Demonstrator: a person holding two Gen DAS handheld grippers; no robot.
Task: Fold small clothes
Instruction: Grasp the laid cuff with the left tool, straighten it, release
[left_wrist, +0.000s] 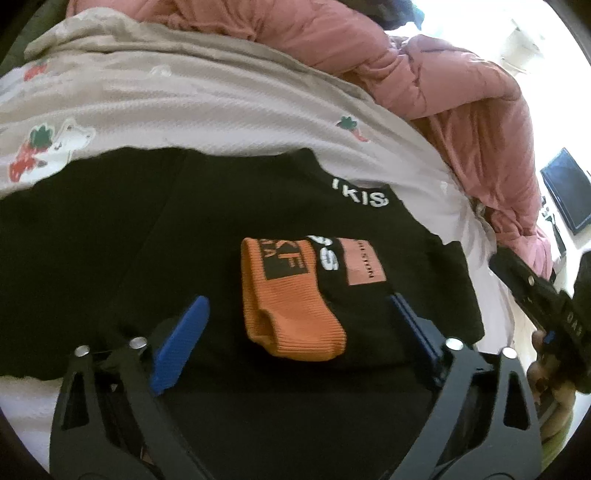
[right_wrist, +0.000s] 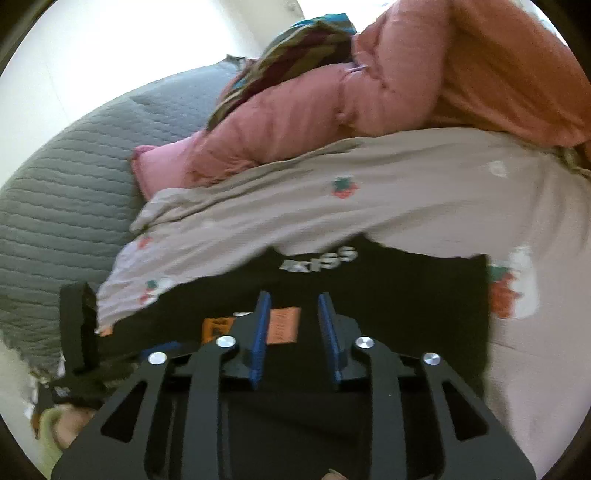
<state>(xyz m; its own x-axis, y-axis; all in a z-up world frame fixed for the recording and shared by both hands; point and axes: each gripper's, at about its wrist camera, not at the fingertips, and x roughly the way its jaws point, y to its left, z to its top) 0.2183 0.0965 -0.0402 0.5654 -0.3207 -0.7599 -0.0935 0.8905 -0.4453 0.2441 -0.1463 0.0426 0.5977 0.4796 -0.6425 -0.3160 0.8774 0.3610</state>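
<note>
A black garment (left_wrist: 110, 251) with white lettering lies spread on the bed. On it lies a folded black sock with an orange cuff (left_wrist: 291, 306) and a pink label. My left gripper (left_wrist: 299, 317) is open wide, its blue fingers on either side of the sock, just above the black cloth. My right gripper (right_wrist: 293, 314) is open with a narrower gap and hovers over the black garment (right_wrist: 406, 295), with the sock's pink label (right_wrist: 284, 325) just behind its left finger. Neither holds anything.
A cream sheet with strawberry prints (left_wrist: 184, 96) covers the bed. A pink quilt (left_wrist: 443, 74) is bunched at the back, with a grey quilted cover (right_wrist: 55, 184) and a patterned cloth (right_wrist: 295, 40) beside it. A dark screen (left_wrist: 569, 188) stands at right.
</note>
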